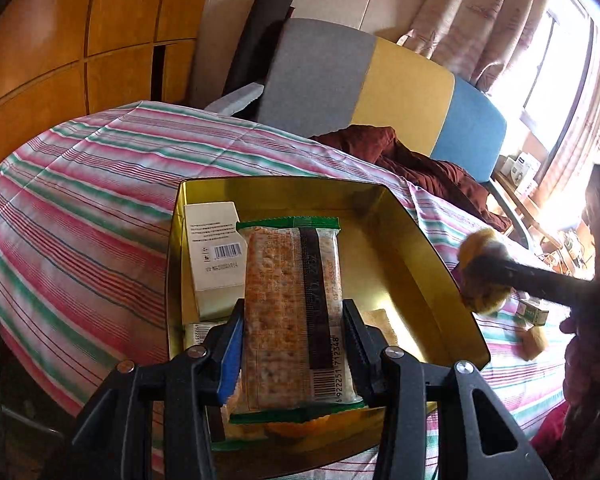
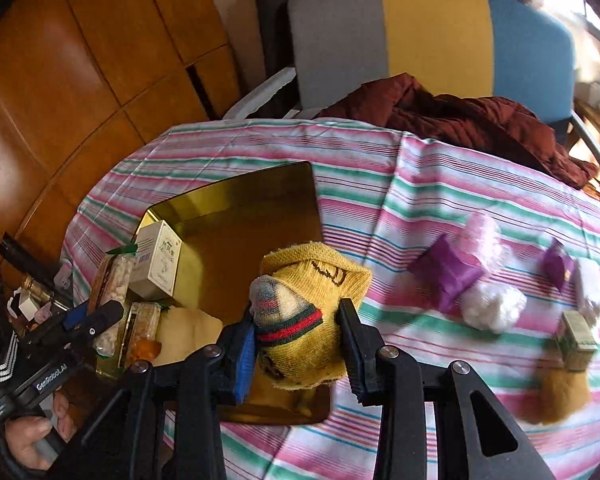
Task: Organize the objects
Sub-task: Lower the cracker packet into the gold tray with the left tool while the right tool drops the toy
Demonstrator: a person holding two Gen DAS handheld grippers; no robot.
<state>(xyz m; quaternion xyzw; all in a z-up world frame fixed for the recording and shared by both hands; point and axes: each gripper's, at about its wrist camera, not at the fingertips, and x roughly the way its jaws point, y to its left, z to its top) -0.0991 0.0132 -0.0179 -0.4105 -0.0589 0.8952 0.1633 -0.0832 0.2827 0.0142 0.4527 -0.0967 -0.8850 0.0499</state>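
My left gripper [image 1: 294, 308] is shut on a green-edged cracker packet [image 1: 288, 280], held lengthwise over the gold tin tray [image 1: 400, 216]. A white box [image 1: 216, 256] stands in the tray's left side, and more packets lie under the held one. My right gripper [image 2: 298, 316] is shut on a rolled yellow sock [image 2: 320, 280] with a red and green band, just above the tray's [image 2: 240, 208] near right corner. From the right wrist, the left gripper [image 2: 88, 316] and its packet [image 2: 114, 292] show at the tray's left end, beside the white box [image 2: 158, 260].
On the striped tablecloth [image 2: 260, 144] right of the tray lie two purple pouches [image 2: 446, 276], white fluff balls [image 2: 492, 308], a small green box [image 2: 578, 340] and a mustard-coloured piece [image 2: 564, 396]. A maroon garment [image 2: 460, 116] and a three-coloured chair [image 2: 432, 32] are behind.
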